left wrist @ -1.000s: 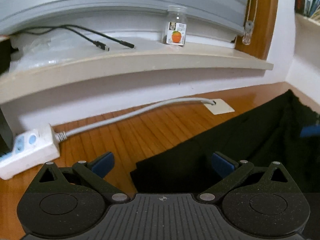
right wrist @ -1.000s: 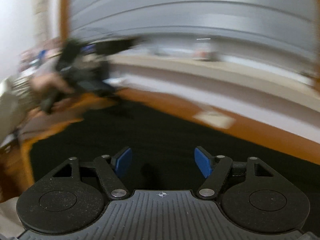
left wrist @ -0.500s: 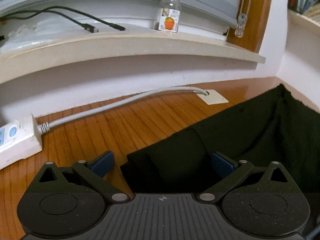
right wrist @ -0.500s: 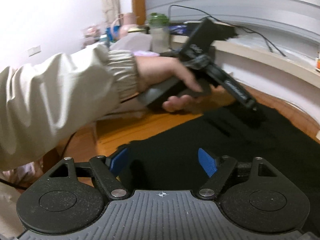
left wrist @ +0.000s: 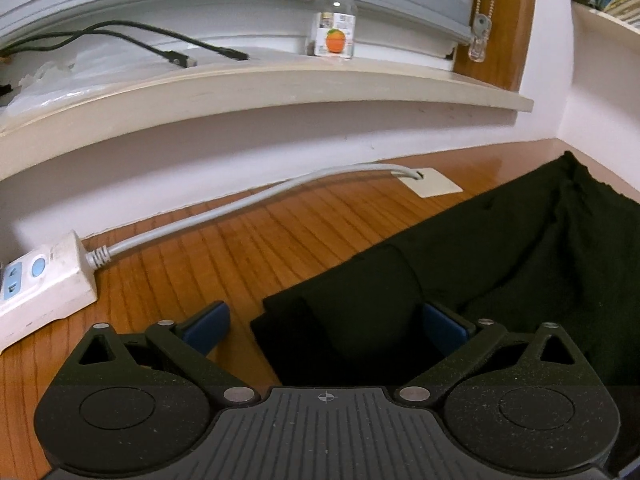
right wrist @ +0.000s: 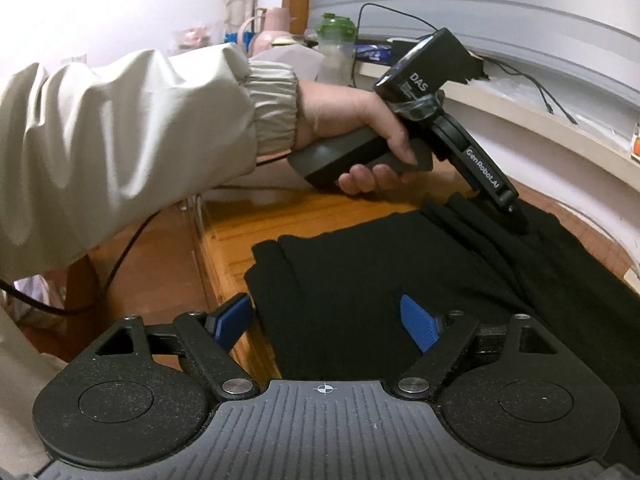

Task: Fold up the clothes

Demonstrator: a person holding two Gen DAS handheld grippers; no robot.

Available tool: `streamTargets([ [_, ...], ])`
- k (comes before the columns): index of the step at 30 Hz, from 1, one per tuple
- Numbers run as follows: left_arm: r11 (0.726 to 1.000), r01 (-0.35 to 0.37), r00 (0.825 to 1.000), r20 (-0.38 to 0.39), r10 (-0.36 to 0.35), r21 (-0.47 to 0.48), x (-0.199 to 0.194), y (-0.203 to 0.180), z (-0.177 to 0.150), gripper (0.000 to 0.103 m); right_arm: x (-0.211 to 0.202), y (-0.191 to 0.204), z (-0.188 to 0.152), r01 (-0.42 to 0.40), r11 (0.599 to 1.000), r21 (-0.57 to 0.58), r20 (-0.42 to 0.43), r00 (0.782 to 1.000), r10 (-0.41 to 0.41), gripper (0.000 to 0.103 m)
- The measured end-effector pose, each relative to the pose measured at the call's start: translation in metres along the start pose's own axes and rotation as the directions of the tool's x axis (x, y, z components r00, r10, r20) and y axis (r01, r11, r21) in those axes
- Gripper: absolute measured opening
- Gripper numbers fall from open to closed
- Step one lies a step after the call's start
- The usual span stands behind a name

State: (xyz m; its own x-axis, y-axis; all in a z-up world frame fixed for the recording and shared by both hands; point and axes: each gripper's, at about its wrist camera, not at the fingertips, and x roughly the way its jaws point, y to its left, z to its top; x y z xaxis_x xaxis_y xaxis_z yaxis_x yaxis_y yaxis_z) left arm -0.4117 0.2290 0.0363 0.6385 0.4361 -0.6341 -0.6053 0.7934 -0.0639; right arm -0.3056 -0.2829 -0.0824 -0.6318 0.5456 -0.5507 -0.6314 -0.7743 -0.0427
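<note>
Two tools work over one black garment that lies on the wooden counter. Left tool stands wide, a folded corner of cloth between its pads. Right tool is wide too; its jaws have just been opening, over the garment's near edge, gripping nothing.

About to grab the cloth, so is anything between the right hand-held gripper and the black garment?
Nothing visible. The right hand-held gripper, jaws just opening wider, sits at the garment corner with only cloth between its fingers. The left hand-held gripper is farther along, on another part.
</note>
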Motion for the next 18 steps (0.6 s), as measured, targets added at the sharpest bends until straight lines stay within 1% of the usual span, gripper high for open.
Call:
streamTargets([
  [4, 1.0, -0.003, 1.0, 0.014, 0.003, -0.004, -0.005, -0.01, -0.004, 0.089, 0.002, -0.011, -0.002, -0.009, 1.0, 0.03, 0.015, 1.0, 0.008, 0.075],
  [7, 1.0, -0.009, 1.0, 0.021, 0.009, -0.014, -0.009, -0.016, -0.006, 0.075, 0.005, -0.019, -0.002, -0.014, 0.999, 0.046, 0.025, 1.0, 0.013, 0.071],
  [8, 1.0, -0.011, 1.0, 0.022, 0.012, -0.016, -0.01, -0.017, -0.007, 0.073, 0.007, -0.02, -0.001, -0.011, 0.999, 0.045, 0.028, 1.0, 0.01, 0.071],
  [9, 1.0, -0.012, 1.0, 0.023, 0.012, -0.019, -0.01, -0.019, -0.007, 0.069, 0.008, -0.021, -0.001, -0.005, 0.999, 0.045, 0.032, 0.999, 0.004, 0.067],
  [10, 1.0, -0.011, 1.0, 0.022, 0.012, -0.023, -0.011, -0.021, -0.007, 0.065, 0.01, -0.022, 0.0, 0.007, 0.999, 0.043, 0.037, 0.999, -0.008, 0.06],
  [11, 1.0, -0.008, 1.0, 0.02, 0.008, -0.024, -0.011, -0.022, -0.006, 0.063, 0.012, -0.024, 0.001, 0.024, 0.999, 0.039, 0.04, 0.999, -0.025, 0.055],
  [13, 1.0, -0.001, 1.0, 0.015, 0.002, -0.027, -0.012, -0.025, -0.005, 0.051, 0.014, -0.026, 0.002, 0.054, 0.998, 0.026, 0.041, 0.998, -0.055, 0.032],
  [14, 1.0, -0.001, 1.0, 0.013, 0.001, -0.031, -0.013, -0.026, -0.005, 0.048, 0.015, -0.027, 0.003, 0.066, 0.998, 0.02, 0.04, 0.997, -0.067, 0.029],
  [15, 0.999, -0.007, 1.0, 0.015, 0.007, -0.034, -0.014, -0.027, -0.004, 0.037, 0.016, -0.028, 0.003, 0.079, 0.997, 0.014, 0.04, 0.996, -0.08, 0.028],
  [16, 0.999, -0.025, 0.999, 0.022, 0.026, -0.035, -0.015, -0.029, -0.004, 0.023, 0.017, -0.029, 0.003, 0.089, 0.996, 0.01, 0.04, 0.995, -0.089, 0.027],
  [18, 0.998, -0.058, 0.998, 0.027, 0.059, -0.029, -0.018, -0.03, -0.005, 0.021, 0.019, -0.029, 0.004, 0.097, 0.995, 0.007, 0.044, 0.994, -0.097, 0.026],
])
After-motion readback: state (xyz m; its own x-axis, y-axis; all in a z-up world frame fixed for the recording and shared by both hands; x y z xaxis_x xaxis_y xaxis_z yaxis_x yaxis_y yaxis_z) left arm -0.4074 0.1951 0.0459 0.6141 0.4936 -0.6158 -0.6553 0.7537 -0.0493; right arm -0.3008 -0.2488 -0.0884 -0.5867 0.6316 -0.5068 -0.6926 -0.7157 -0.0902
